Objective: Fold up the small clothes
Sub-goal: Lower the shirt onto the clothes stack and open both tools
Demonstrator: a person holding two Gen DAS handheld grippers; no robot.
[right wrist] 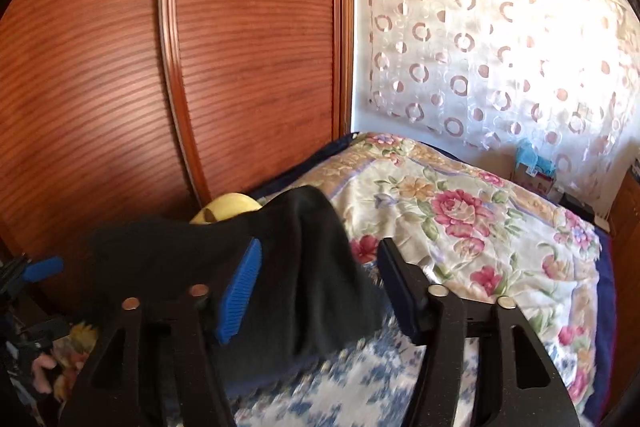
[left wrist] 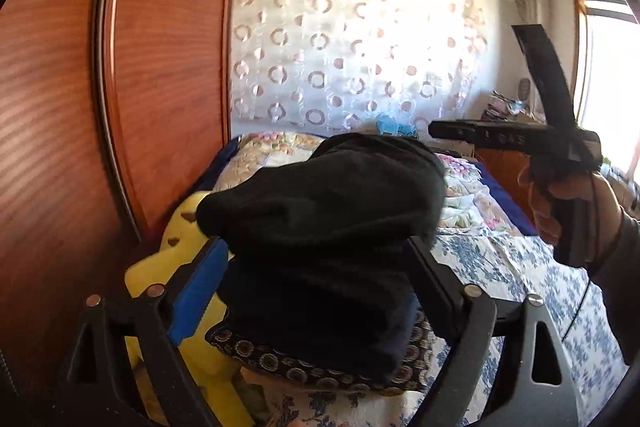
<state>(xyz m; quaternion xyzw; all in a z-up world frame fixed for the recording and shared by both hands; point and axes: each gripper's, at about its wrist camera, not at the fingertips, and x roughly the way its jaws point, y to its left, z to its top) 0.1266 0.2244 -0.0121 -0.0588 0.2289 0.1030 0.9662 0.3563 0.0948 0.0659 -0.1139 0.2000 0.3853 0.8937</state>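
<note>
On floral bed [right wrist: 460,211], wooden wardrobe [right wrist: 248,47] behind

Bright window [left wrist: 608,75] glare, fisheye bending, blurred bedspread [right wrist: 360,379]

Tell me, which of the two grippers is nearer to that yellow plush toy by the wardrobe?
Left. The left gripper stands right beside the yellow plush toy, jaws open around the black garment. The right gripper, also open, sits farther off, the garment lying between it and the toy.
</note>
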